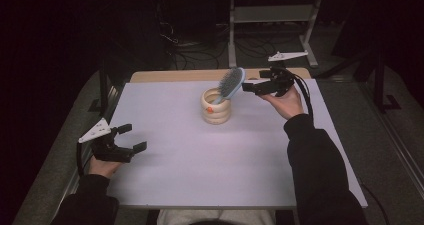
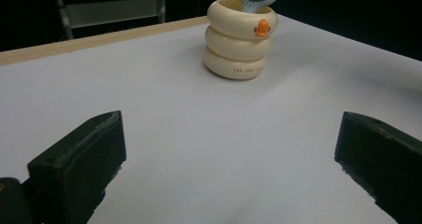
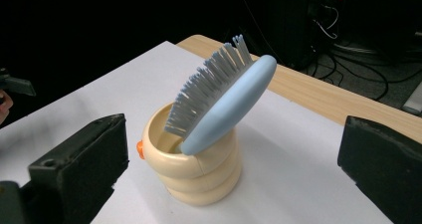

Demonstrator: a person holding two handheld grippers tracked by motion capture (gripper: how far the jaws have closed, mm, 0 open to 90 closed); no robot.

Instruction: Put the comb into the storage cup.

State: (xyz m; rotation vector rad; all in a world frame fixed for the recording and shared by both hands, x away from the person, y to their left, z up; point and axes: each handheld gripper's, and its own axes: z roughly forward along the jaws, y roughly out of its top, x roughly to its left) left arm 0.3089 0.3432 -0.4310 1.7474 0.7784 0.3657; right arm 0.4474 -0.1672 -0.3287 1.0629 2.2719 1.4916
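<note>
Fingers (image 3: 79, 169) on both grippers are sitting wide apart and empty, since the pale-blue oval plastic hairbrush (image 3: 224, 102) is leaning handle-down inside the cream ringed duck-face cup (image 3: 199, 176) on the table (image 1: 200, 155), propped by its rim.

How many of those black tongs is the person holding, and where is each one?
2. The left tongs hover open over the near left corner of the white table. The right tongs sit open at the far right, just beside the hairbrush leaning in the cream cup.

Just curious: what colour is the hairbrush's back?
Light blue; the hairbrush leans in the cream cup, clearest in the right gripper view.
</note>
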